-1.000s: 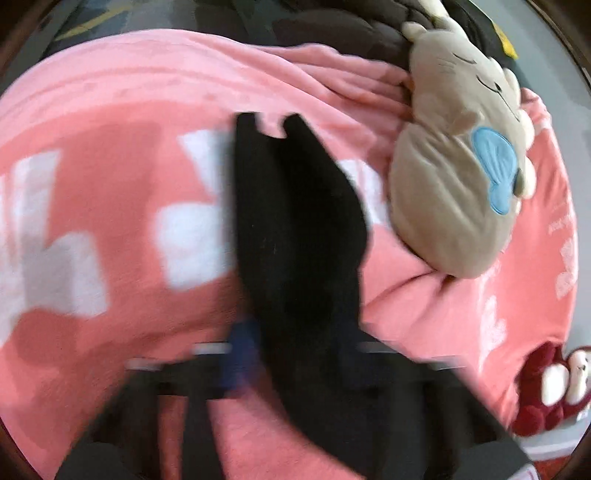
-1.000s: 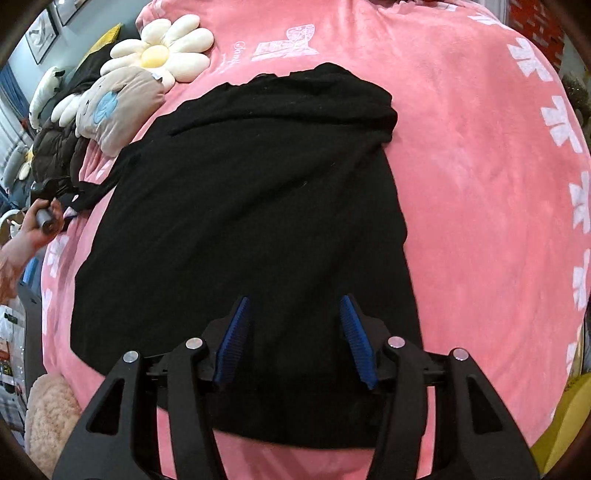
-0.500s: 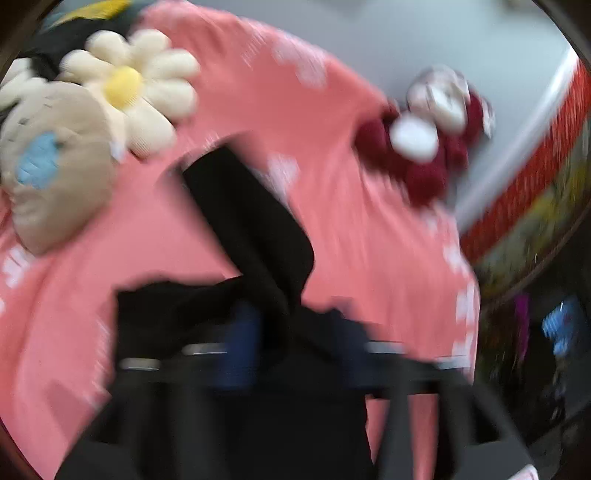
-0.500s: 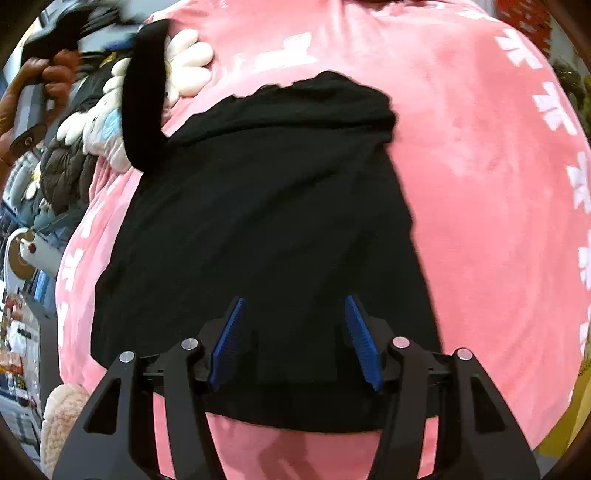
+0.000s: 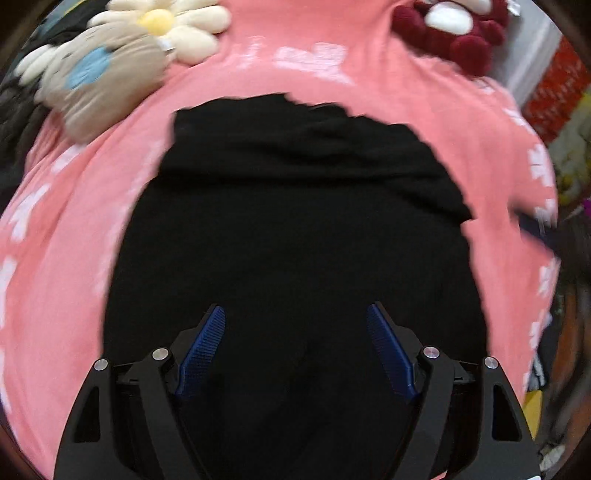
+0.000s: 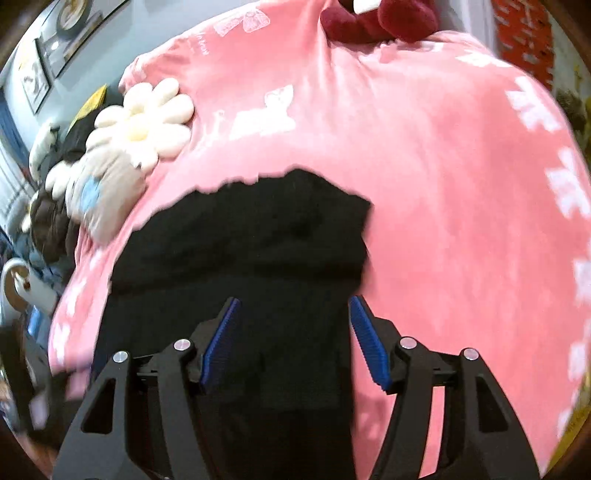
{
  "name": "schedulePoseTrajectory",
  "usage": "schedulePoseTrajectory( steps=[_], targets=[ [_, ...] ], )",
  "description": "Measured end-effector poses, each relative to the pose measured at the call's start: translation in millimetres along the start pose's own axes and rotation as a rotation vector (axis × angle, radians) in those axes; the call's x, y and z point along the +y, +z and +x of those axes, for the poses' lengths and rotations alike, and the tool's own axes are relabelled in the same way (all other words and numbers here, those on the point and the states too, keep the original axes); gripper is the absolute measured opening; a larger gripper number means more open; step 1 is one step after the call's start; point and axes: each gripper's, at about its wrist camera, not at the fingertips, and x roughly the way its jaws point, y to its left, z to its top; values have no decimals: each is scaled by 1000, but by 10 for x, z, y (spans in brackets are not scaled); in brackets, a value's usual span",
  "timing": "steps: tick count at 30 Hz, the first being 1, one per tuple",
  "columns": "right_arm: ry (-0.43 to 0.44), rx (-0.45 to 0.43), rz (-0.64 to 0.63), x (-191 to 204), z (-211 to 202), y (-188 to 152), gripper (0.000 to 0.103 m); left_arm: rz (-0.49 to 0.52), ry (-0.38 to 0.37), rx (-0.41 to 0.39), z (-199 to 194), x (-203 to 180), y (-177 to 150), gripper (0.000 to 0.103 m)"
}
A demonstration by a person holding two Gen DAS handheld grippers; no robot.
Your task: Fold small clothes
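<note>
A black garment (image 5: 295, 221) lies flat on a pink blanket (image 5: 74, 240), its far end folded over into a thick band. My left gripper (image 5: 295, 306) hovers above the middle of the cloth. Its blue pads (image 5: 203, 350) are wide apart and still opening, with nothing pinched between them. In the right wrist view the same garment (image 6: 258, 251) fills the lower left. My right gripper (image 6: 294, 300) is open over its right edge, with the cloth beneath the jaws and not gripped.
A white flower cushion (image 5: 173, 26) and a beige plush (image 5: 103, 77) lie at the blanket's far left. A dark red plush (image 5: 454, 33) sits at the far right. Dark clothing is piled at the left edge (image 6: 48, 221). Bare pink blanket (image 6: 443, 184) spreads to the right of the garment.
The left gripper carried a black sleeve across, released it and opened; the sleeve now lies folded over the garment's far end. The right gripper moved forward along the garment's right edge.
</note>
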Motion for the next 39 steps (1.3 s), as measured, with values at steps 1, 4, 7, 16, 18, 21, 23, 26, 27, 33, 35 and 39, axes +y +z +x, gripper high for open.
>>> schedulePoseTrajectory(
  steps=[1, 4, 7, 16, 18, 21, 23, 26, 27, 33, 35, 39],
  targets=[
    [17, 20, 57, -40, 252, 191, 59, -3, 11, -1, -26, 61, -45, 76],
    [6, 30, 134, -71, 733, 466, 59, -48, 1, 8, -99, 288, -218, 76],
    [-78, 78, 109, 16, 1114, 556, 59, -103, -17, 10, -157, 459, -281, 76],
    [77, -196, -3, 492, 180, 910, 1, -78, 1, 6, -87, 623, -286, 76],
    [-21, -155, -23, 324, 272, 831, 2, -82, 2, 16, -22, 634, -284, 76],
    [-198, 24, -42, -26, 761, 520, 6, -100, -8, 31, 21, 641, -295, 76],
    [-220, 89, -34, -180, 874, 314, 6, -110, -7, 31, 7, 638, -307, 76],
    [-181, 20, -49, -135, 688, 239, 9, -106, -1, 28, -16, 648, -274, 76],
    [-176, 6, -70, -84, 650, 281, 10, -109, -1, 26, -19, 659, -235, 76],
    [-141, -7, 55, -340, 775, 618, 51, -177, -87, -9, -72, 712, 372, 76],
    [-127, 67, 75, -386, 1000, 710, 51, -186, -111, -44, -59, 682, 641, 79],
    [-28, 88, -1, -182, 1085, 801, 2, -149, -59, -35, 320, 644, 1137, 77]
  ],
)
